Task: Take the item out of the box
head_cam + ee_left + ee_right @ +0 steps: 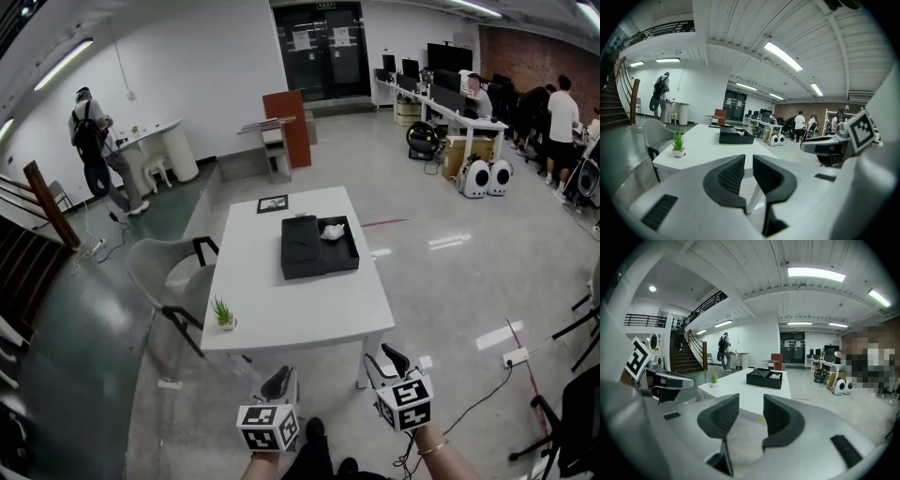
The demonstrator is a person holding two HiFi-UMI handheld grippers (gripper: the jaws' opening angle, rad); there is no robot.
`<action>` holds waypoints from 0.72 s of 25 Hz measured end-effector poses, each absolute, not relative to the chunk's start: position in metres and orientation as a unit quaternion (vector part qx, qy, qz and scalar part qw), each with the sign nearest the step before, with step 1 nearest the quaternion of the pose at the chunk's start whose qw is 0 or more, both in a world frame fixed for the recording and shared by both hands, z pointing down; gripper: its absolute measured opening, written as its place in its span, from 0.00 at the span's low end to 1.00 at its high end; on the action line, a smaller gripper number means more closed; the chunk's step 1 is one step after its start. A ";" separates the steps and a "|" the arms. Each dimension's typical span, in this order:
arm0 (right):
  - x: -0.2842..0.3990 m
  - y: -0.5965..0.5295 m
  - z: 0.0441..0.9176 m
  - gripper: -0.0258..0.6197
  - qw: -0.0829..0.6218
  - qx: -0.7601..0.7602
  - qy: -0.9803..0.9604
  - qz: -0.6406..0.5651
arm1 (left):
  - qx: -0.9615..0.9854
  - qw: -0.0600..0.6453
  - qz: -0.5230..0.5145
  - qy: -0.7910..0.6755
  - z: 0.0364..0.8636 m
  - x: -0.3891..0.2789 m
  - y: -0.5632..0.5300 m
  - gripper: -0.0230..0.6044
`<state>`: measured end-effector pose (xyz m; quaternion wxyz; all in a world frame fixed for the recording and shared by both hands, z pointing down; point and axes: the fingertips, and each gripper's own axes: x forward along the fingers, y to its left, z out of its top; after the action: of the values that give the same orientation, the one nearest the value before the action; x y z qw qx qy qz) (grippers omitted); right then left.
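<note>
While both grippers hang short of the desk's near edge, the stock reads: white desk [281,309]; open black box [319,253] on its far half; white crumpled item [333,231] inside the box, far right corner; left gripper [749,161], jaws narrowly apart, empty; right gripper [751,401], jaws wider apart, empty; potted plant [223,315], near left corner.

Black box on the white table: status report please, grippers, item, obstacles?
Both open and empty: left gripper, right gripper, short of white table. Open black rectangular box holds white crumpled item. Nothing blocking it.
</note>
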<state>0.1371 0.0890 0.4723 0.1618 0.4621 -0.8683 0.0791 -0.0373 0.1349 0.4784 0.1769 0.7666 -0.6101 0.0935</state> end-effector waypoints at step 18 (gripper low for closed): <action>0.097 -0.067 0.476 0.33 0.183 0.476 -0.858 0.064 | 0.790 0.176 0.085 -0.581 0.481 -0.078 -0.033 0.09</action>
<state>0.0973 -0.0670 0.4764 0.1833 0.4763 -0.8576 0.0638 -0.0783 -0.0333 0.4813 0.1765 0.7901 -0.5808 0.0849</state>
